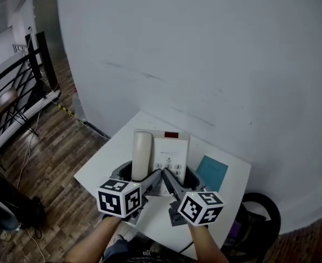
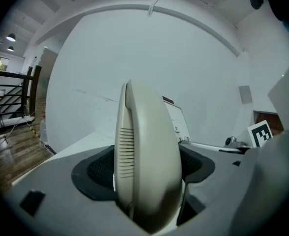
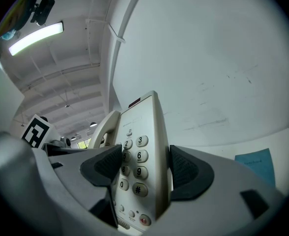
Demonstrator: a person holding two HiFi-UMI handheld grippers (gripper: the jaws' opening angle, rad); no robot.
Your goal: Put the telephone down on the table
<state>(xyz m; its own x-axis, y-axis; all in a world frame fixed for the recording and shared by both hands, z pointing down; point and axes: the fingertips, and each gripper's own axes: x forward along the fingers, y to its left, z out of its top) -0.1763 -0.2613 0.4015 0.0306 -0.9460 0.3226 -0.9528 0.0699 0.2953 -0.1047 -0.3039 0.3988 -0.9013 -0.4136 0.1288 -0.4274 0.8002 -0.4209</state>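
Note:
A white desk telephone [image 1: 170, 149] with a cream handset [image 1: 141, 155] on its left side lies over the small white table [image 1: 108, 160]. My left gripper [image 1: 140, 175] is shut on the near end of the handset [image 2: 146, 166], with a dark pad [image 2: 97, 168] pressing each side. My right gripper [image 1: 177, 177] is shut on the keypad half of the telephone [image 3: 142, 156], one pad over the keys and one on its right edge. I cannot tell whether the telephone's underside touches the table.
A blue booklet [image 1: 212, 171] lies on the table to the right of the telephone. A white wall stands close behind the table. Wooden floor and a black railing [image 1: 10, 92] are to the left. A black round object [image 1: 262, 212] sits by the table's right corner.

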